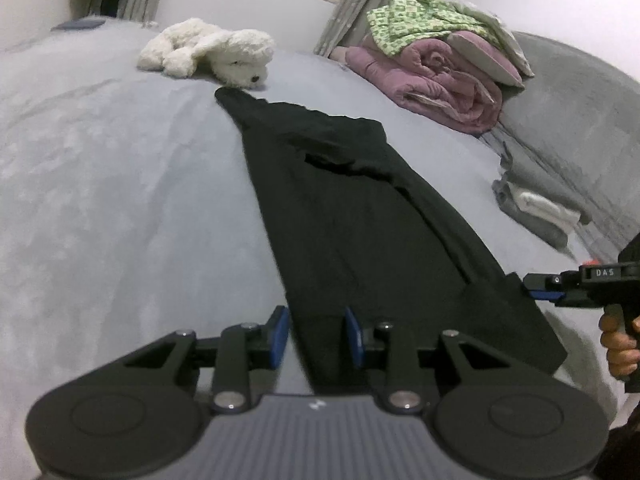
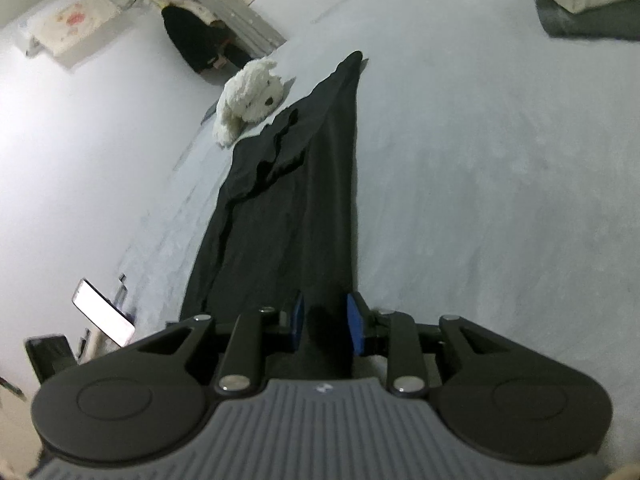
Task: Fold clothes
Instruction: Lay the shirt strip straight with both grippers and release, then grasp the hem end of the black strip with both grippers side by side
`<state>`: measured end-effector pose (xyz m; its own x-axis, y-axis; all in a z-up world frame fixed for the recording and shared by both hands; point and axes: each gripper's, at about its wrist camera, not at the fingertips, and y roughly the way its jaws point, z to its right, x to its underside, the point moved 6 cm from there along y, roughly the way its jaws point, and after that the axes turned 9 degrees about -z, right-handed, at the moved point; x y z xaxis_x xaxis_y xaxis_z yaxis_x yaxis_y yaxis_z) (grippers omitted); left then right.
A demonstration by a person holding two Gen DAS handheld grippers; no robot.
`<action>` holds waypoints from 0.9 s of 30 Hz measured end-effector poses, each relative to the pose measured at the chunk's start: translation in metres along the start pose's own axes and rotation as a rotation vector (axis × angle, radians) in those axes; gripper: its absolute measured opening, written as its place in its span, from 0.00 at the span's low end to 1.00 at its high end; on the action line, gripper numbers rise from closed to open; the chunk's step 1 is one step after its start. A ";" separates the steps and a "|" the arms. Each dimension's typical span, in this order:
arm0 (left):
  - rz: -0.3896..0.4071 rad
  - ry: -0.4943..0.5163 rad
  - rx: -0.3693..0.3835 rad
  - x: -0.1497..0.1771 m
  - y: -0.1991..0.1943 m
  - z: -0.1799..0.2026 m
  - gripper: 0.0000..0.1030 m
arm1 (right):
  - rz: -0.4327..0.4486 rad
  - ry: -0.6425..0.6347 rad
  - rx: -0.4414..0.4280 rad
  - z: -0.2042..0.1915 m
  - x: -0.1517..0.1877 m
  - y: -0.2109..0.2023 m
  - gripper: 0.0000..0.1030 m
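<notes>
A pair of black trousers (image 1: 352, 208) lies stretched lengthwise on the grey bed (image 1: 120, 184), folded leg over leg. My left gripper (image 1: 317, 336) is open, its blue pads either side of the near left corner of the trousers' near end. My right gripper (image 1: 532, 288) shows at the right edge of the left wrist view, at the near right corner of that end. In the right wrist view the right gripper (image 2: 325, 324) is open with the trousers (image 2: 288, 208) edge between its pads.
A white plush dog (image 1: 208, 50) lies just beyond the trousers' far end. A pink quilt with green clothes (image 1: 436, 60) sits far right. Folded grey and white items (image 1: 536, 204) lie at the right. A phone on a stand (image 2: 102, 312) is beside the bed.
</notes>
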<state>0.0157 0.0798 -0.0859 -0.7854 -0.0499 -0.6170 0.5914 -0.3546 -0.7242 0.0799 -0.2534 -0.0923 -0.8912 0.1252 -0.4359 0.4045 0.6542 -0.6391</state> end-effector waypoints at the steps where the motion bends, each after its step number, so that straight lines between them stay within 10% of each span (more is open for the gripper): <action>1: 0.009 0.018 -0.012 0.000 -0.001 0.002 0.25 | -0.002 -0.022 0.011 -0.003 0.001 0.002 0.29; 16: 0.003 0.058 -0.022 0.003 0.003 0.009 0.11 | 0.003 -0.175 0.099 -0.022 0.009 0.016 0.18; 27: 0.072 -0.267 0.296 -0.012 0.004 -0.022 0.05 | 0.101 -0.024 -0.186 -0.015 -0.014 -0.011 0.12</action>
<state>0.0311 0.1000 -0.0883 -0.7870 -0.3115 -0.5326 0.5989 -0.5933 -0.5379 0.0850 -0.2510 -0.0691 -0.8419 0.1812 -0.5084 0.4451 0.7658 -0.4642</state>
